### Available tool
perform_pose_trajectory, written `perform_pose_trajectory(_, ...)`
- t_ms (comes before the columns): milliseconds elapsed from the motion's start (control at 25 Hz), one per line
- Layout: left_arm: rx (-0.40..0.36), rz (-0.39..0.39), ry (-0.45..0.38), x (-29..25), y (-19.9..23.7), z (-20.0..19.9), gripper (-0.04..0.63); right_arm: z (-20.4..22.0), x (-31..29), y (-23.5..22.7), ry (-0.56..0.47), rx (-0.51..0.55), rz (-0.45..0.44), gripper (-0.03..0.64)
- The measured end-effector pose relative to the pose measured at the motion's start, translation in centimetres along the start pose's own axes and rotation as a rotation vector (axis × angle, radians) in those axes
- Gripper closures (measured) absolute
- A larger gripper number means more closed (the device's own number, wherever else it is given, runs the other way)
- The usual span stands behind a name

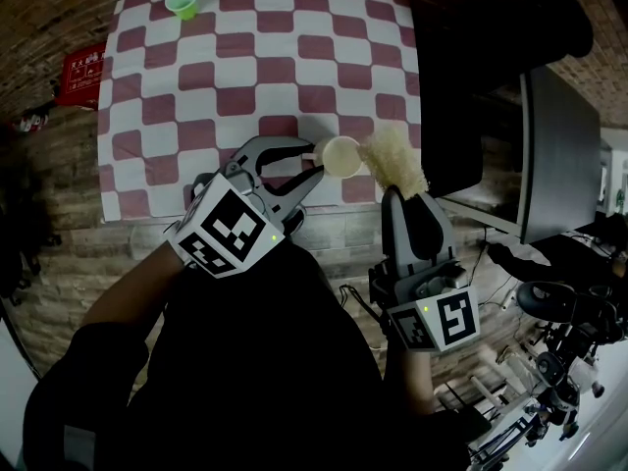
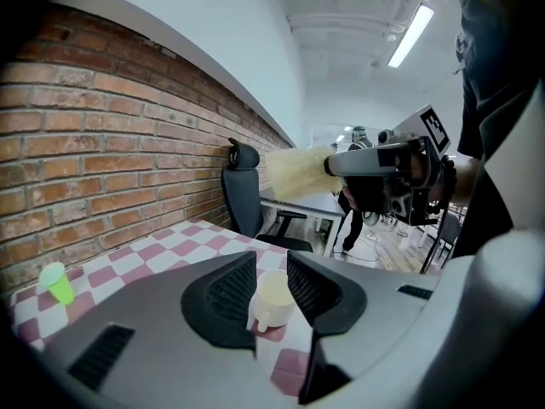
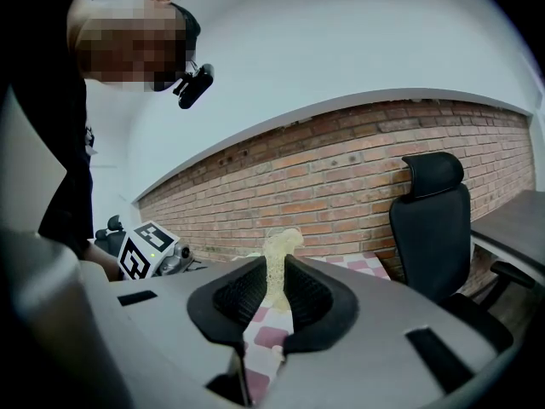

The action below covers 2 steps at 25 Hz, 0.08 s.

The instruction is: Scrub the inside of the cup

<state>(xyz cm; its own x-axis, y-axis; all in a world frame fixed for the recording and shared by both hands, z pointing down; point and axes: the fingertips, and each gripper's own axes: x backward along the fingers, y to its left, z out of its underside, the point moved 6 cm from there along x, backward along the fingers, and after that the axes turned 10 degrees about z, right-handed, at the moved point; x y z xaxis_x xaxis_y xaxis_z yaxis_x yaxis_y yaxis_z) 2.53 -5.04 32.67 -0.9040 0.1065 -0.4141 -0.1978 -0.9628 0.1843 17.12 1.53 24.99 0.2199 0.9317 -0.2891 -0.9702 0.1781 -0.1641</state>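
Note:
A cream cup [image 1: 340, 155] stands on the checkered tablecloth [image 1: 255, 57] near the table's front right corner. My left gripper [image 1: 316, 161] reaches it from the left, its jaws closed round the cup's handle [image 1: 311, 157]. In the left gripper view the cup [image 2: 274, 295] sits between the narrow jaws of that gripper [image 2: 272, 271]. My right gripper [image 1: 402, 192] is shut on a pale yellow fibrous scrubber [image 1: 392, 158], which is just right of the cup's rim. The scrubber [image 3: 278, 267] sticks up from between the jaws of the right gripper [image 3: 274, 284].
A small green cup [image 1: 183, 1] stands at the table's far left corner. Right of the table are a black office chair [image 1: 491, 37] and a dark desk [image 1: 559, 155]. A red object [image 1: 80, 75] lies on the floor to the left.

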Motion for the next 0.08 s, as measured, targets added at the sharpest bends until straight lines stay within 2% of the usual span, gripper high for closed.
perform_pose_trajectory(80, -0.002, 0.002, 0.006, -0.07, -0.05, 0.14, 0.474, 0.03, 0.1, -0.02, 0.001, 0.001, 0.003, 0.546)
